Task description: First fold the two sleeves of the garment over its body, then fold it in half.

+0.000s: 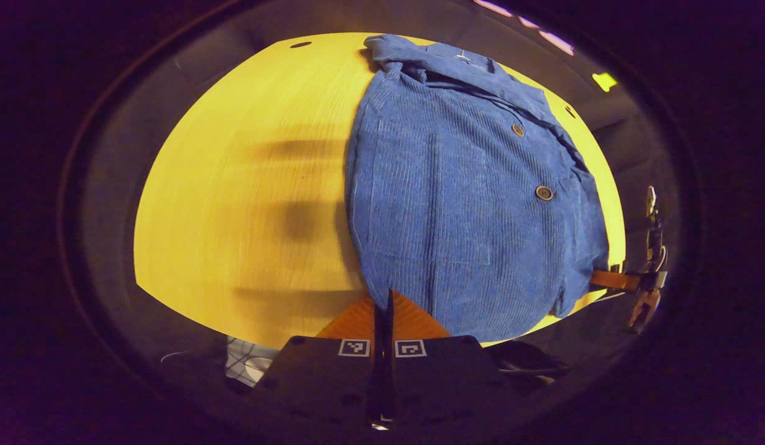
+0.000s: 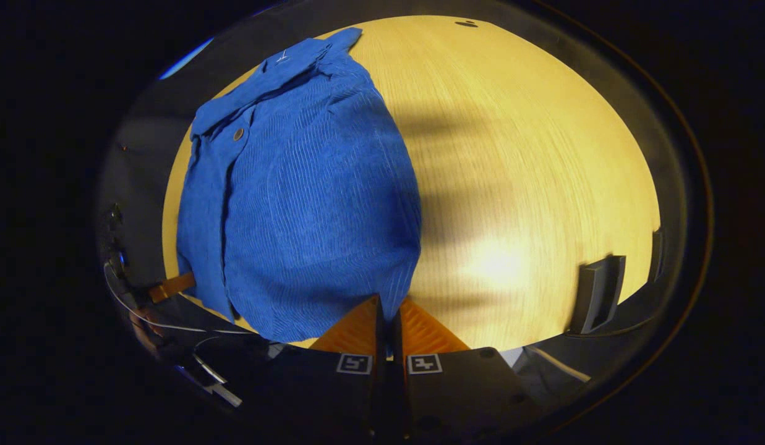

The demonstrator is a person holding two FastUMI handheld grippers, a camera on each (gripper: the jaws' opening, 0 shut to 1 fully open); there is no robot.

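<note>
A blue corduroy jacket lies on the pale wooden worktop, and both claws sit at its near hem, one at each bottom corner. In the left gripper view the jacket takes up the right half of the worktop, collar at the far end, two buttons showing down its front edge, and a patch pocket stitched on the near panel. The left claw has its two fingers pressed together with hardly a gap, their tips right at the jacket's lower edge; the hem seems to run in between them, though I cannot be sure the cloth is truly pinched. Far off at the right edge of that view the other claw reaches the opposite hem corner.

In the right gripper view the jacket lies on the left part of the worktop, collar away, its cloth smooth over the body with a sleeve seemingly folded in along the left side. The right claw is likewise clenched, fingers close together at the hem's corner, touching the fabric edge. A dark bracket stands at the worktop's near right rim.
</note>
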